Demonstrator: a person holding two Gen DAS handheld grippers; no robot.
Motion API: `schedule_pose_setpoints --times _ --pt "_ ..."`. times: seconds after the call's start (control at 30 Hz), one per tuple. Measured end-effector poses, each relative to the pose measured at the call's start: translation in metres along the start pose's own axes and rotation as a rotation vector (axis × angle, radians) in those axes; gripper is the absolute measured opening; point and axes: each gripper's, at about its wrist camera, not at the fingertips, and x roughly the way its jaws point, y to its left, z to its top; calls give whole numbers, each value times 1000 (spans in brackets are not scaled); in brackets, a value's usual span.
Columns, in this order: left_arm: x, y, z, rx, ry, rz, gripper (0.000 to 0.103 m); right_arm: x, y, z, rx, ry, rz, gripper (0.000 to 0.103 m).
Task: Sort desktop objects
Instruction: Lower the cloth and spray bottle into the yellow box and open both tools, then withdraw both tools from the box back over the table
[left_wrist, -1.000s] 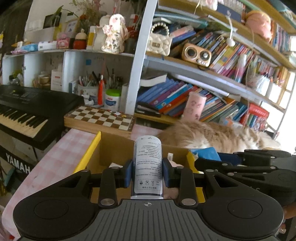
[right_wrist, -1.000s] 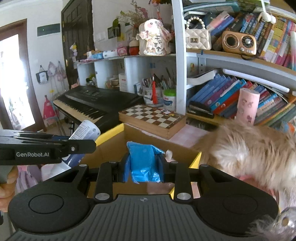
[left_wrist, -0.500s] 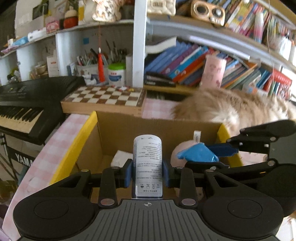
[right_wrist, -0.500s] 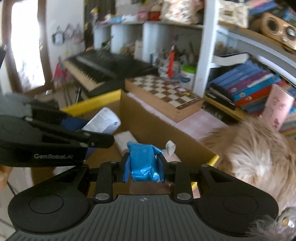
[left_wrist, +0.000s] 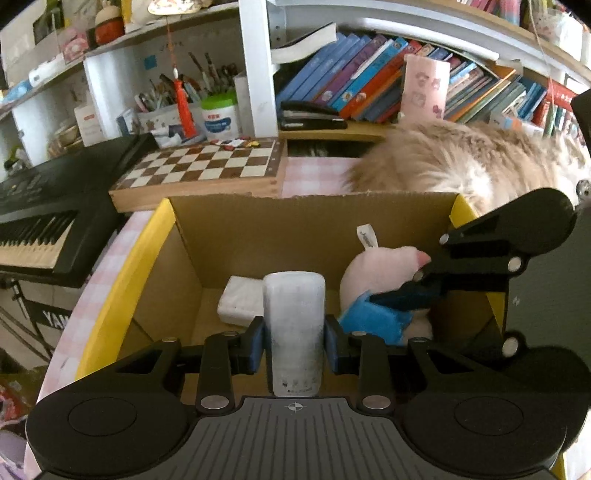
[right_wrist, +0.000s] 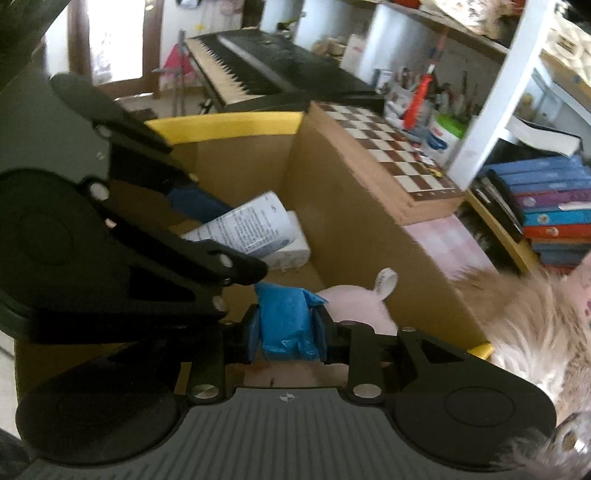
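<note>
My left gripper (left_wrist: 294, 341) is shut on a white printed bottle (left_wrist: 294, 328), tilted down into an open cardboard box with yellow flaps (left_wrist: 236, 225). My right gripper (right_wrist: 286, 334) is shut on a crumpled blue packet (right_wrist: 286, 325) and holds it inside the same box (right_wrist: 354, 229), just right of the left gripper. The bottle also shows in the right wrist view (right_wrist: 255, 225). A pink plush toy (left_wrist: 380, 273) and a white packet (left_wrist: 240, 304) lie on the box floor. The blue packet shows in the left wrist view (left_wrist: 373, 319).
A wooden chessboard (left_wrist: 207, 168) lies behind the box. A black keyboard piano (left_wrist: 40, 214) stands at the left. A fluffy tan cat (left_wrist: 469, 162) lies at the box's right. Shelves of books (left_wrist: 362, 88) and pen pots (left_wrist: 177, 110) fill the back.
Both grippers have tipped down and moved forward into the box with their objects. The box interior, plush toy and white packet now fill the views.
</note>
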Motion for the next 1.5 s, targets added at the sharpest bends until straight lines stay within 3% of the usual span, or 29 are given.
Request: schedule_pose_setpoints --times 0.23,0.43,0.57,0.63,0.83,1.03,1.5 --pt "-3 -2 0 -5 -20 22 37 3 4 -2 -10 5 25 28" --pt "-16 -4 -4 -13 -106 -1 53 -4 8 -4 -5 -36 42 49" --pt "-31 -3 -6 -36 -157 6 59 -13 9 -5 13 -64 12 50" --pt "-41 -2 -6 -48 -185 13 68 -21 9 -5 27 -83 -10 51" --pt "-70 -2 -5 -57 -263 23 80 -56 1 -5 100 -176 -96 61" --pt "-98 0 -7 -85 -337 28 84 -89 -7 -11 233 -253 -192 71" --pt "-140 13 -35 -168 -412 42 86 -144 0 -46 502 -320 -354 71"
